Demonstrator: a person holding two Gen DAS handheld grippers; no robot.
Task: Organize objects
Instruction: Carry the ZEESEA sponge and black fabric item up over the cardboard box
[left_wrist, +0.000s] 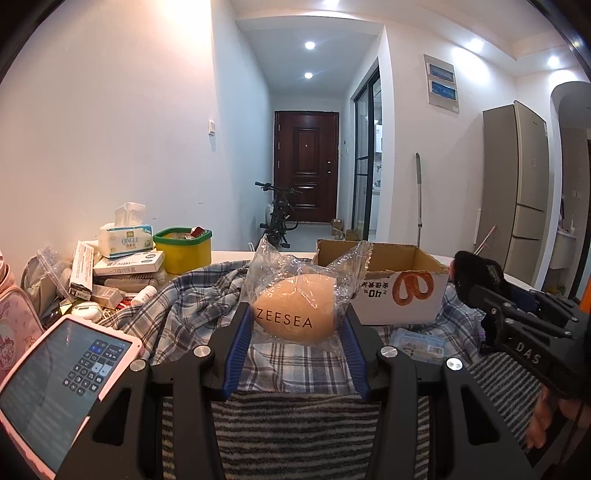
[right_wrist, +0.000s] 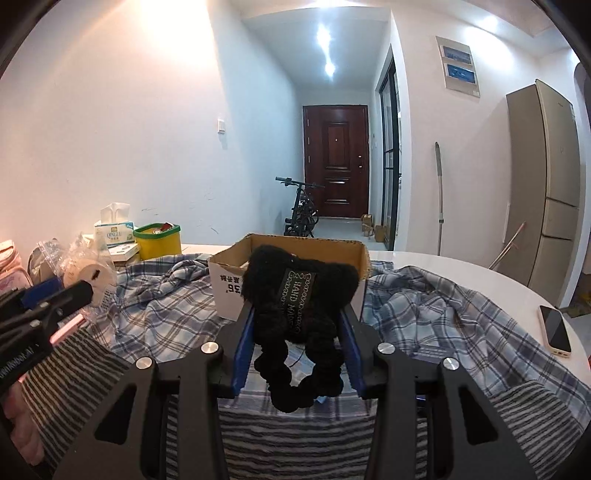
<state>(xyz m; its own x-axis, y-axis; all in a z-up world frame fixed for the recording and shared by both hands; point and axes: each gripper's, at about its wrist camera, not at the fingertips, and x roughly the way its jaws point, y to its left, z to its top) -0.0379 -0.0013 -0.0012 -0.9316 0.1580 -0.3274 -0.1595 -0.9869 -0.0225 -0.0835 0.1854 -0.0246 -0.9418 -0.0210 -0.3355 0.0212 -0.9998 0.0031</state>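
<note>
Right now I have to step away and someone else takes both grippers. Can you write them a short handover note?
Left gripper: shut on the bagged ZEESEA sponge, held above the plaid shirt.
Right gripper: shut on the black knitted item, held just in front of the cardboard box.
The box stands open on the plaid shirt on the table; I cannot see what it holds.
Done: both items are picked up.
Left: neither is set down yet, probably both go into the box. The clutter by the yellow tub is still unsorted.
</note>
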